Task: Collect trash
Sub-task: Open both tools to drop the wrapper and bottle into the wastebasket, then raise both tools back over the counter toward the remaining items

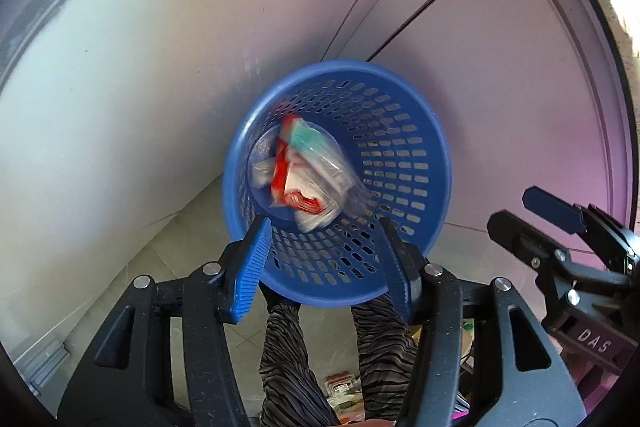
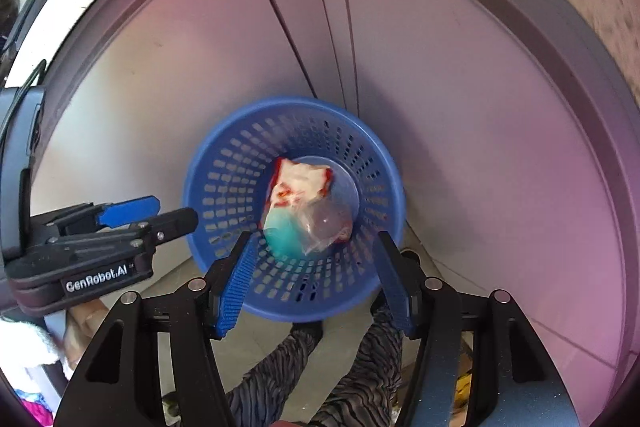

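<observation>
Trash (image 1: 304,171), a blurred clump of red-and-white wrappers, a teal piece and clear plastic, sits inside the blue basket (image 1: 400,155) on the floor beside the pale wall. Your left gripper (image 1: 324,263) hangs above the basket's rim, its 2 fingers (image 1: 250,267) parted and empty. Your right gripper (image 2: 314,281) is likewise parted, gripping nothing.

You're looking down at a pale tiled floor (image 1: 188,247), seen at lower left of both views. A blue basket (image 1: 416,163) stands on it mid-frame against the wall, and your feet in striped trousers (image 1: 288,359) stand just below the basket.
</observation>
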### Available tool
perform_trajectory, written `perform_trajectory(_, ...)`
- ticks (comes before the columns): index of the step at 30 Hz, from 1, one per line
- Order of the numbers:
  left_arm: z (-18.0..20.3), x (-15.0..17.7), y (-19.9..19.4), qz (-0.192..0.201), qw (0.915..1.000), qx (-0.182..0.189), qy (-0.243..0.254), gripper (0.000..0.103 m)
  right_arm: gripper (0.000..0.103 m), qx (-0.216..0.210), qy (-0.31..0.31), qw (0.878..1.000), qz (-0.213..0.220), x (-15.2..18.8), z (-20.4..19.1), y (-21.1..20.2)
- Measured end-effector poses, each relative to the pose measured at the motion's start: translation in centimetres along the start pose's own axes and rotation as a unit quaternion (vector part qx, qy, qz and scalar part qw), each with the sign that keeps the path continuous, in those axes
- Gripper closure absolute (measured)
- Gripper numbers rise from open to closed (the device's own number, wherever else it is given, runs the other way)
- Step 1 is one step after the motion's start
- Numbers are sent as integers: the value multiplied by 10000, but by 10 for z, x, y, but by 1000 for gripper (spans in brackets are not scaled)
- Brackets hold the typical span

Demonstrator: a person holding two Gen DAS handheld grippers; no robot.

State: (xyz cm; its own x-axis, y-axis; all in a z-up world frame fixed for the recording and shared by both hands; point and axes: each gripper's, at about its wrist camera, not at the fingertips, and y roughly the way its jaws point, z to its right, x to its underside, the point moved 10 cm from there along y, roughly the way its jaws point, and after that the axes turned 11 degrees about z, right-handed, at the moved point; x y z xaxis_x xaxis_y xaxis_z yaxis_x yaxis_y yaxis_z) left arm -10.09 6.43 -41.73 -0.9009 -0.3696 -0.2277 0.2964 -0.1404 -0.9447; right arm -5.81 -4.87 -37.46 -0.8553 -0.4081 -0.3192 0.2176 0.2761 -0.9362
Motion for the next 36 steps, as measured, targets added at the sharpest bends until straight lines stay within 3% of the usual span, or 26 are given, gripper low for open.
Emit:
perform_trajectory(7, -5, -3, -1, 61, 9999, 49, -93, 48, 44, -44, -43, 9999, 87, -10, -5, -13)
perform_trajectory(20, 4, -14, -41, 380, 9989, 260, -84, 48, 44, -361, -79, 9988, 327, -27, -3, -50)
perform_trajectory(29, 20, -54, -99, 1004, 9934, 520, -185, 48, 44, -817, -38, 9927, 890, -58, -1, -109)
perform_trajectory(36, 54, -103, -133, 1310, 9883, 776, 5, 48, 44, -817, 81, 9864, 1424, -93, 29, -155)
